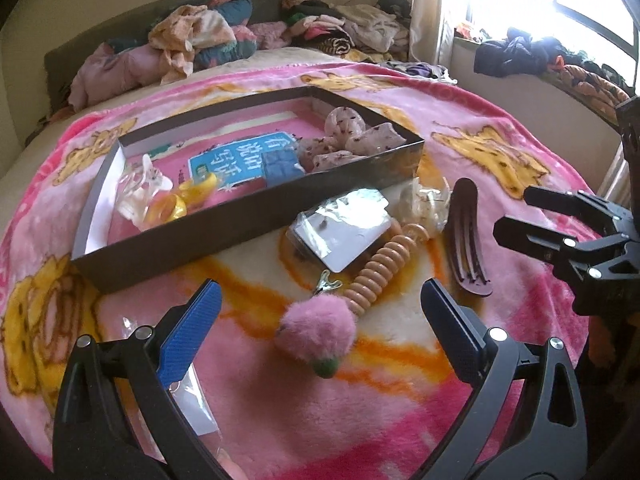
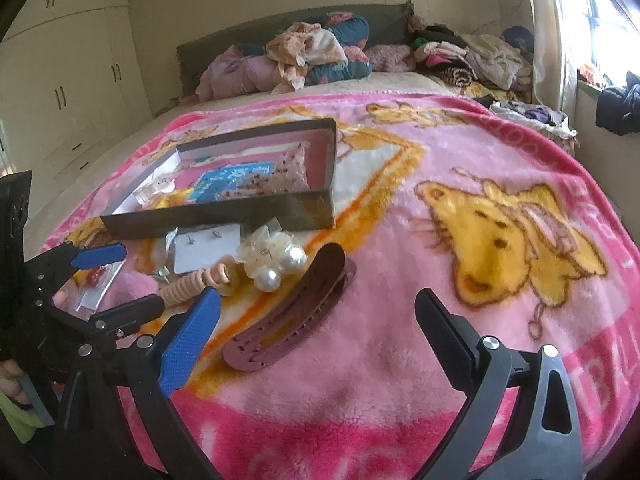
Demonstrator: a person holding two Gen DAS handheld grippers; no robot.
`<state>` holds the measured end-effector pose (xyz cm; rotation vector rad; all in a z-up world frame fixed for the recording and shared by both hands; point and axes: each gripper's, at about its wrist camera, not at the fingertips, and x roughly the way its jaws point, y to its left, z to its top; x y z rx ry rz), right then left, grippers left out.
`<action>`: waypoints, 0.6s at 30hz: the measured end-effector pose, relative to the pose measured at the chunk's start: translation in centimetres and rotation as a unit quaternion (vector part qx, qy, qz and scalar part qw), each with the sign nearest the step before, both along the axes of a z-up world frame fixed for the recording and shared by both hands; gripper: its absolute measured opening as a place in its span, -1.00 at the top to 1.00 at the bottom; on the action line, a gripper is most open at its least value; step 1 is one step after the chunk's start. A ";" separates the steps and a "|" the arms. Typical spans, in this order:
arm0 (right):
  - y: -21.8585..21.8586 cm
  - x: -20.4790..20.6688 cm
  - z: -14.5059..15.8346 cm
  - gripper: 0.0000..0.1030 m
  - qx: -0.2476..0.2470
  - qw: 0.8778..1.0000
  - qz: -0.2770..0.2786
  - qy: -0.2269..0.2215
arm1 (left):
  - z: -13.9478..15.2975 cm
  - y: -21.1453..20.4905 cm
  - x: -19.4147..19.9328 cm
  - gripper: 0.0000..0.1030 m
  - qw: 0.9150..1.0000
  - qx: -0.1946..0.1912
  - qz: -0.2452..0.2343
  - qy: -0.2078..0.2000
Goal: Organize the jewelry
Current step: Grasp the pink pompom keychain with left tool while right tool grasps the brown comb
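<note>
A: Lying loose on the pink fleece cartoon blanket [image 2: 400, 208], just in front of the shallow dark cardboard box [image 1: 224, 232]: pink fluffy pom-pom clip [image 1: 316, 330], peach coiled plastic hair tie [image 1: 380, 268], white earring card in clear film [image 1: 344, 232], cream bow with pearl baubles [image 2: 268, 258], long maroon toothed hair claw [image 2: 292, 312]. Already sitting inside the box: floral fabric scrunchie [image 1: 340, 140], blue clip [image 1: 282, 166], clear claw clip [image 1: 140, 192], yellow ring-shaped piece [image 1: 180, 204].

B: And holding anything?

A: Nothing. Left gripper [image 1: 320, 320] gaping wide, bracketing the pom-pom clip. Right gripper [image 2: 320, 320] equally spread, hovering near the maroon claw.

B: Risking what, probably?

A: Squashing soft fluff and slipping off. Snagging plush pile along with a clip. Dragging the touching hair tie along. Possibly crowding arms, given both working so close together.
</note>
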<state>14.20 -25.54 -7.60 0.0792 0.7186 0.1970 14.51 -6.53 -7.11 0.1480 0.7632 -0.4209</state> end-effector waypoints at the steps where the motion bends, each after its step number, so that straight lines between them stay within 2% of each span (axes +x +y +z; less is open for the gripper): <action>1: 0.1 0.1 -0.2 -0.84 0.001 1.000 0.001 0.003 | 0.0 0.2 0.1 -0.69 1.000 -0.003 0.001 0.003; 9: 0.7 1.1 -1.2 -0.81 0.005 1.000 0.008 0.020 | -0.9 1.5 1.0 -0.20 0.999 -0.027 0.008 0.038; 12: 1.0 1.7 -1.5 -0.69 0.011 0.999 0.011 0.029 | -1.1 1.5 1.0 0.03 0.998 -0.033 0.003 0.048; 16: 1.3 2.5 -2.1 -0.52 0.019 0.999 0.007 0.042 | -1.0 1.2 0.7 0.48 0.998 -0.039 -0.006 0.049; 18: 1.6 3.0 -2.4 -0.44 0.019 0.998 0.002 0.052 | -0.9 1.0 0.6 0.50 0.998 -0.037 -0.010 0.047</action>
